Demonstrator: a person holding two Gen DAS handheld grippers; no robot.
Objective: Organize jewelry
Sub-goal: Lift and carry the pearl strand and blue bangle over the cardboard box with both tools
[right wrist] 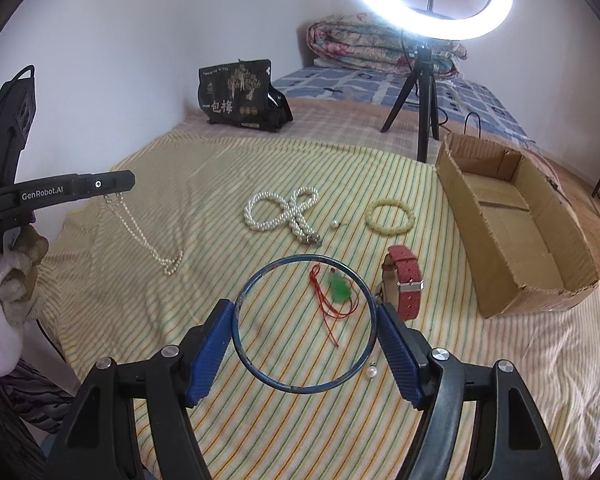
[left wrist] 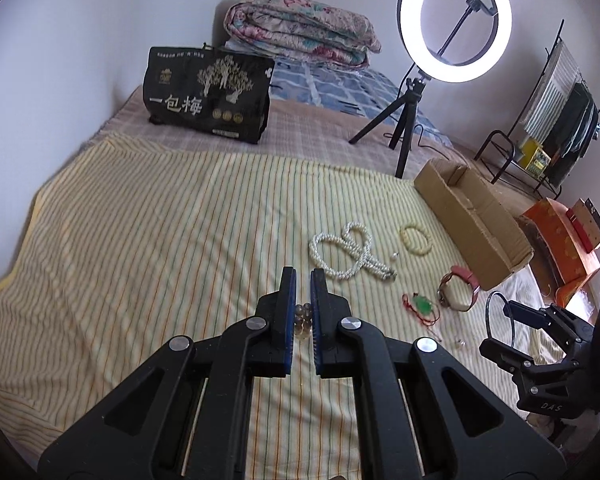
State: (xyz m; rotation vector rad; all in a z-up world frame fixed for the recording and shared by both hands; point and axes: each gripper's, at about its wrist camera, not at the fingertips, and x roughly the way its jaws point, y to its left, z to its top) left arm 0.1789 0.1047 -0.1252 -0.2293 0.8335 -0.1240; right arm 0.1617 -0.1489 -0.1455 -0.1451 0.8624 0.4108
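Note:
My left gripper (left wrist: 302,276) is shut on a thin bead strand (left wrist: 302,320). In the right wrist view that strand (right wrist: 140,232) hangs from the left gripper (right wrist: 128,182) down to the striped sheet. My right gripper (right wrist: 304,308) is shut on a thin blue bangle (right wrist: 300,390), pads pressing its two sides. On the sheet lie a looped pearl necklace (right wrist: 284,212), a yellow bead bracelet (right wrist: 390,216), a red-strap watch (right wrist: 406,284) and a green pendant on red cord (right wrist: 338,288). An open cardboard box (right wrist: 540,248) stands to the right, nothing showing inside.
A ring light on a tripod (left wrist: 404,128) stands behind the box. A black bag (left wrist: 208,96) and a folded quilt (left wrist: 300,28) sit farther back by the wall. Two loose pearls (right wrist: 371,371) lie on the sheet. An orange box (left wrist: 560,248) sits beyond the bed's right edge.

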